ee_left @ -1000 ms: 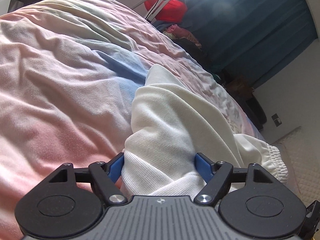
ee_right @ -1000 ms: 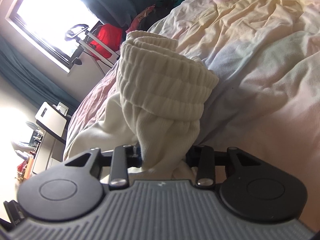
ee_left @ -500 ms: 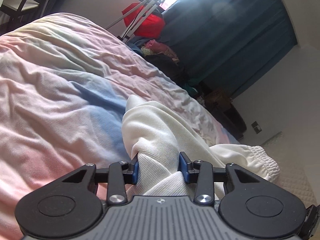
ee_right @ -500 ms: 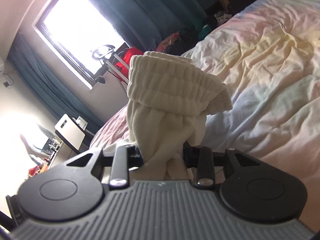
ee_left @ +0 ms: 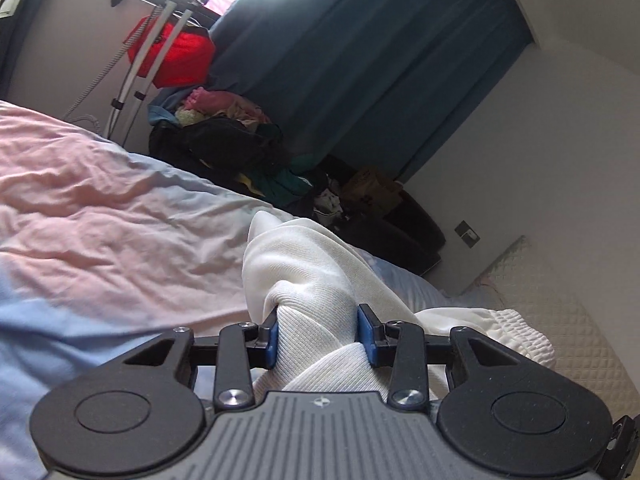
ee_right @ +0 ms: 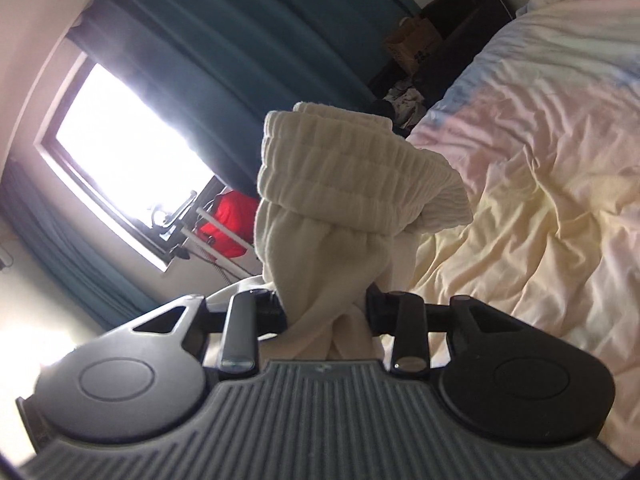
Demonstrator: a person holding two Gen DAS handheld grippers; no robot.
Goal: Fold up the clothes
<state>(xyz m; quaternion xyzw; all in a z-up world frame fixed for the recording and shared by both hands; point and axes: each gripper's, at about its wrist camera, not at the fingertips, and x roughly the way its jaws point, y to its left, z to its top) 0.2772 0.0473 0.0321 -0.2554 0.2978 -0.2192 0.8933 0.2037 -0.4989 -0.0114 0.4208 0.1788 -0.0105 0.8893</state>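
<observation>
Cream ribbed garment (ee_left: 320, 276) bunched, lifted above bed (elastic band visible).

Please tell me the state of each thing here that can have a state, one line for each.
Left hand-held gripper: shut on white garment.
Right hand-held gripper: shut on the garment's ribbed cuff end.
Curtains: partly drawn.
Bedcover: wrinkled.

A rumpled pastel duvet (ee_left: 100, 220) covers the bed. Dark blue curtains (ee_left: 360, 80) hang beside a bright window (ee_right: 132, 148), near a red bag (ee_left: 180, 56).
</observation>
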